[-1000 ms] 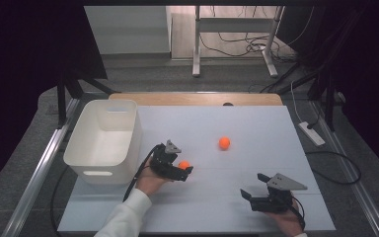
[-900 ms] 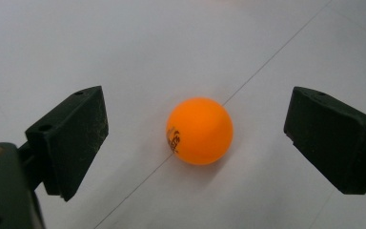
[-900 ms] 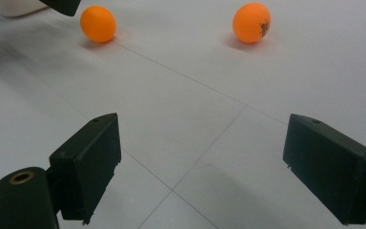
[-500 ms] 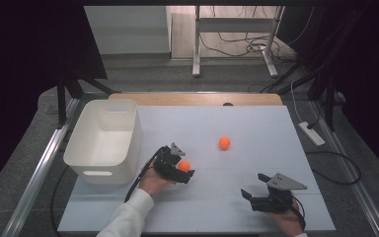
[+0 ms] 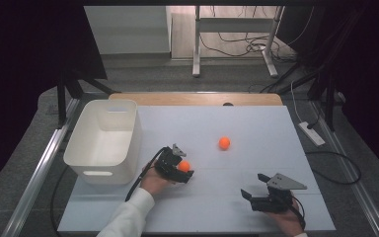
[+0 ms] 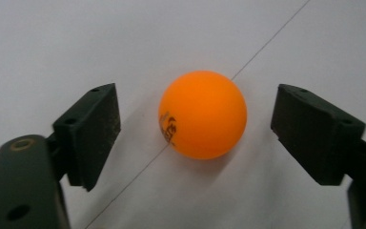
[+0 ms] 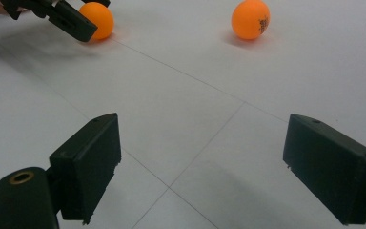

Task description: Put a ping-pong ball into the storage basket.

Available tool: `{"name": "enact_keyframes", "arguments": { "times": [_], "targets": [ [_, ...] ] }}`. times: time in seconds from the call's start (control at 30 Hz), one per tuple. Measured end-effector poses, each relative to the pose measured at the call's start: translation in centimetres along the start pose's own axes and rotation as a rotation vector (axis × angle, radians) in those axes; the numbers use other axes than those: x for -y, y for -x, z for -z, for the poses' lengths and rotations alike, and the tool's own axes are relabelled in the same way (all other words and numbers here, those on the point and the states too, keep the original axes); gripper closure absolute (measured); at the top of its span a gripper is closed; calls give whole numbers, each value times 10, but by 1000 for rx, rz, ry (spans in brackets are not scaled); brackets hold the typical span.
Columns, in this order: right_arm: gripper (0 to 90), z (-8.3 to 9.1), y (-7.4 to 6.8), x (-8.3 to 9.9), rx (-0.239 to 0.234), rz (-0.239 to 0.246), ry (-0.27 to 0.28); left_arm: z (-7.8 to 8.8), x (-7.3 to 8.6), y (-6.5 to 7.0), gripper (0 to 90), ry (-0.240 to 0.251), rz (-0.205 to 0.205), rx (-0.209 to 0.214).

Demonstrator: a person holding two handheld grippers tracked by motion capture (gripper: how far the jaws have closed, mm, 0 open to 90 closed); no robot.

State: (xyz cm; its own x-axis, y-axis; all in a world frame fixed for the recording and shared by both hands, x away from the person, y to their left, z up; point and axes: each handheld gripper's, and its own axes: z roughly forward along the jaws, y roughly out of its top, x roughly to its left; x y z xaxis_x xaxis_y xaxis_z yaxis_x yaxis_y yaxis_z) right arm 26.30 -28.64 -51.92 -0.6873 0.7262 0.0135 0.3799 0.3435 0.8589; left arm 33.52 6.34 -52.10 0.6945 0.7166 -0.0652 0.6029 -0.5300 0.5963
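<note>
**Left gripper view: ball centred, jaws not yet on it**

Left gripper view gives me the best read. The near orange ball [image 6: 202,114] sits on the white table [image 6: 52,43], on a thin seam line, squarely between my left gripper [image 6: 195,138] jaws. Both pads stand clear of it, with a visible gap on each side, so nothing is held yet. The jaws have just been closing in on it.

In the high view this ball [image 5: 183,166] lies near the middle of the table, a little right of the white bin [image 5: 103,140], with the left gripper [image 5: 180,170] around it. A second orange ball [image 5: 224,143] rests farther off and to the right, well apart.

To do this grasp well, I judge I should keep the hand still and close evenly, so that both pads meet the ball at its widest part together. If one pad arrives first, a light round ball will likely roll or squirt out along the table. Staying low, with the pads at the ball's middle height, should stop it from popping upward.

My right gripper [image 5: 269,197] rests at the near right of the table with its jaws spread wide and nothing between them; I would leave it parked there.
</note>
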Motion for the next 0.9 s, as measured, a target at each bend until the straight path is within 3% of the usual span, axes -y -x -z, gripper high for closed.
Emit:
{"name": "enact_keyframes", "arguments": {
  "times": [0.33, 0.53, 0.9],
  "targets": [
    [125, 0, 0, 0, 1, 2, 3, 4, 0, 1, 500, 20, -11, -22],
    [126, 1, 0, 0, 11, 10, 6, 8, 1, 0, 509, 39, -13, -7],
    [127, 0, -1, 0, 13, 11, 5, 29, 2, 1, 509, 135, -13, 9]
  ]
}}
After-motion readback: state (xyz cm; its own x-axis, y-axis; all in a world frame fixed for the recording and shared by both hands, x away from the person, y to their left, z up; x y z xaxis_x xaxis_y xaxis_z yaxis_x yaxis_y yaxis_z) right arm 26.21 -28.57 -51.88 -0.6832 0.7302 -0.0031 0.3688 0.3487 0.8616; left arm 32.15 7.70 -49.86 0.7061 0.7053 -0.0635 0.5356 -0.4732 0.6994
